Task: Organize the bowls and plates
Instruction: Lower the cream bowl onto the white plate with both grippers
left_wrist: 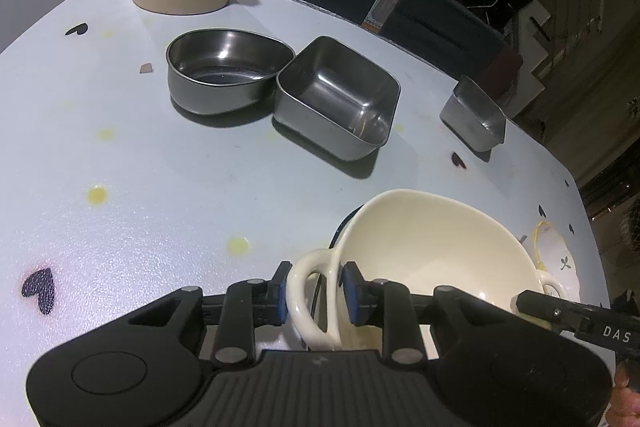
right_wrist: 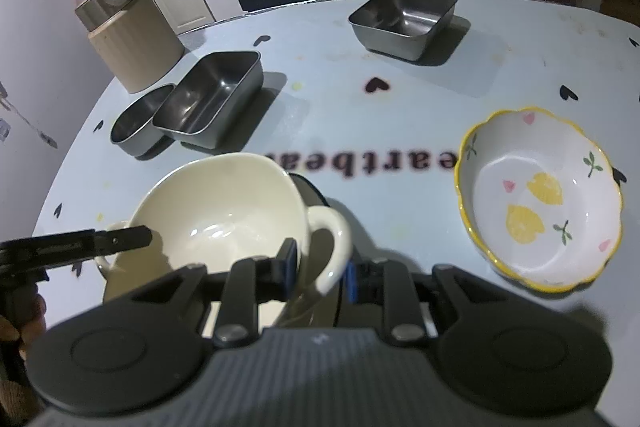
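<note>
Pale blue table (right_wrist: 360, 115) with black hearts fills the room's middle, dark chairs behind it. Nearest me sits the cream two-handled bowl (right_wrist: 216, 211). The left gripper (left_wrist: 316, 293) straddles one handle, pads either side; whether they pinch it, I cannot tell. The right gripper (right_wrist: 320, 269) straddles the other handle likewise. Right of the cream bowl lies the lemon-patterned bowl (right_wrist: 540, 199); beyond it three steel dishes (left_wrist: 336, 99).

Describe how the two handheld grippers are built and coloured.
Both the left gripper and the right gripper have matte black bodies, a ribbed grey centre panel, round discs on each side, silver pivot pins and blue-padded jaws. White lettering "DAS" marks the right one's finger.
</note>
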### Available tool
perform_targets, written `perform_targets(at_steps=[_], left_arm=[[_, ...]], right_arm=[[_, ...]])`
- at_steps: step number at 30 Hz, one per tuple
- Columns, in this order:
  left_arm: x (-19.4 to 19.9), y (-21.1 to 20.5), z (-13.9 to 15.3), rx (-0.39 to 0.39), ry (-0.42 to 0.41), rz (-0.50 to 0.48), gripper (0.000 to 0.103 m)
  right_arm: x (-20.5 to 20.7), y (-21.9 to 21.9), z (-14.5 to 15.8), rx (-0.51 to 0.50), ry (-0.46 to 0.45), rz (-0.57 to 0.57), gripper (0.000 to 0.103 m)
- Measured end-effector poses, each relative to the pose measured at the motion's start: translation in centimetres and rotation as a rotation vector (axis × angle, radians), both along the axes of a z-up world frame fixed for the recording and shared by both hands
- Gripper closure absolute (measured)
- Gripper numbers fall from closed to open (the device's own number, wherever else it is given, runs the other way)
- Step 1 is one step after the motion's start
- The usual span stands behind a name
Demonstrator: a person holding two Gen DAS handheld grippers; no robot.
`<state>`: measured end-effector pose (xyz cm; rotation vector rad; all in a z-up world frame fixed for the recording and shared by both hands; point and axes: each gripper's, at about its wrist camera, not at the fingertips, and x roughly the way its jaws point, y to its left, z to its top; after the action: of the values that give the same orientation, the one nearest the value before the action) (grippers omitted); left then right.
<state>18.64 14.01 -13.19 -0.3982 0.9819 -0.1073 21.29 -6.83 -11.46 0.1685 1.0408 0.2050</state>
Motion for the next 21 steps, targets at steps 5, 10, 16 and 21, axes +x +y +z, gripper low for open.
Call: perform_targets(at_steps=[5, 10, 16, 21], left_arm=[[0.0, -0.1, 0.0, 0.013, 0.004, -0.005, 0.073], [0.2, -0.2, 0.1, 0.037, 0.019, -0.014, 0.071], [0.3, -0.5, 0.4, 0.078, 0.027, -0.037, 0.070], [0.4, -0.6, 0.4, 0.096, 0.032, -0.047, 0.069]], right_arm=[[0.0, 0.2, 0.1, -0.011, -0.004, 0.014, 0.074], [0.0, 0.3, 0.1, -0.028, 0.003, 0.038, 0.074], [0.1, 0.7, 0.0, -0.047, 0.018, 0.078, 0.073], [0.3, 1.0, 0.0, -0.070, 0.015, 0.106, 0.072]])
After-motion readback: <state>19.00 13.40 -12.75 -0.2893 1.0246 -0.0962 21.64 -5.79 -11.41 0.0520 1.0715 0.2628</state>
